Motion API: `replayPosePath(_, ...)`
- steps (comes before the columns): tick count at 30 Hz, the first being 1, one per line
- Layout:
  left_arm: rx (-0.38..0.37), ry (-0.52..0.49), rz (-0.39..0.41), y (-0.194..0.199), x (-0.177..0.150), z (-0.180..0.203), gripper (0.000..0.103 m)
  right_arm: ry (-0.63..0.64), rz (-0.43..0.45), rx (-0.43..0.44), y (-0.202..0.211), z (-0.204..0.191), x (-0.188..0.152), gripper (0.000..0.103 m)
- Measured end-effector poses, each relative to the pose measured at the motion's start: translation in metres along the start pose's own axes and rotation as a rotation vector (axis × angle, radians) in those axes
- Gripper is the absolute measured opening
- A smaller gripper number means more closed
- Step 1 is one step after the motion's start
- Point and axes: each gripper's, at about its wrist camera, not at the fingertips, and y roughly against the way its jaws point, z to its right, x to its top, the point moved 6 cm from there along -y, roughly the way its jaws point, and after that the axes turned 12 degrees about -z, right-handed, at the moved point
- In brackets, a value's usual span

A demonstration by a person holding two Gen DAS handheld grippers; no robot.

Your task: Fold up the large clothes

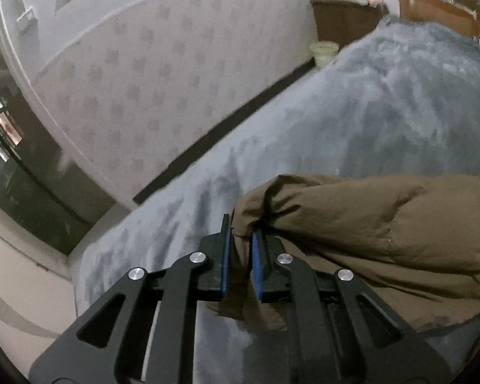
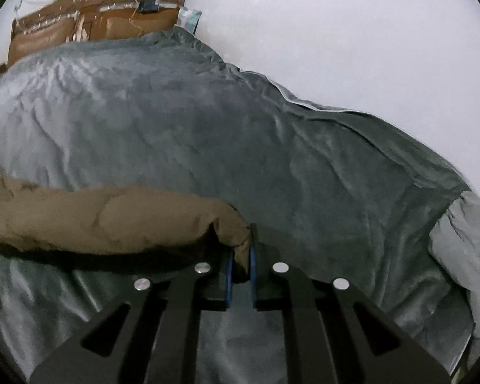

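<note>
A puffy brown jacket hangs stretched between my two grippers above a bed with a grey fleece blanket. My left gripper is shut on the jacket's left end, with brown cloth pinched between the blue pads. In the right wrist view the jacket runs off to the left, and my right gripper is shut on its right end. The blanket lies below it.
A quilted white mattress leans upright left of the bed. A wooden headboard stands at the far end, with a nightstand and a small pale bin beside it. A white wall runs along the bed's right side.
</note>
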Motion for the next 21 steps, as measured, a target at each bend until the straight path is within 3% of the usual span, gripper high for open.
replayPosePath(5,0.001,-0.022,-0.028,-0.014,-0.02,0.005,0.027,-0.018,0.004,0.061,-0.008,-0.002,-0.008,0.007)
replayPosePath(8,-0.025,-0.016,-0.035,-0.015,-0.025,0.002,0.056,-0.043,0.063,0.117,0.008,0.001,-0.012,0.008)
replayPosePath(10,-0.07,0.0,-0.063,-0.015,-0.023,0.001,0.085,-0.063,0.126,0.155,0.027,0.0,-0.007,0.008)
replayPosePath(12,-0.147,0.04,-0.058,-0.008,-0.021,-0.001,0.097,-0.081,0.191,0.197,0.049,-0.007,0.0,0.008)
replayPosePath(16,-0.262,0.115,0.009,0.03,-0.012,0.008,0.099,-0.158,0.276,0.388,0.093,-0.038,0.011,0.009)
replayPosePath(21,-0.447,0.069,0.115,0.1,-0.022,0.063,0.1,-0.215,0.281,0.635,0.123,-0.097,0.007,0.009)
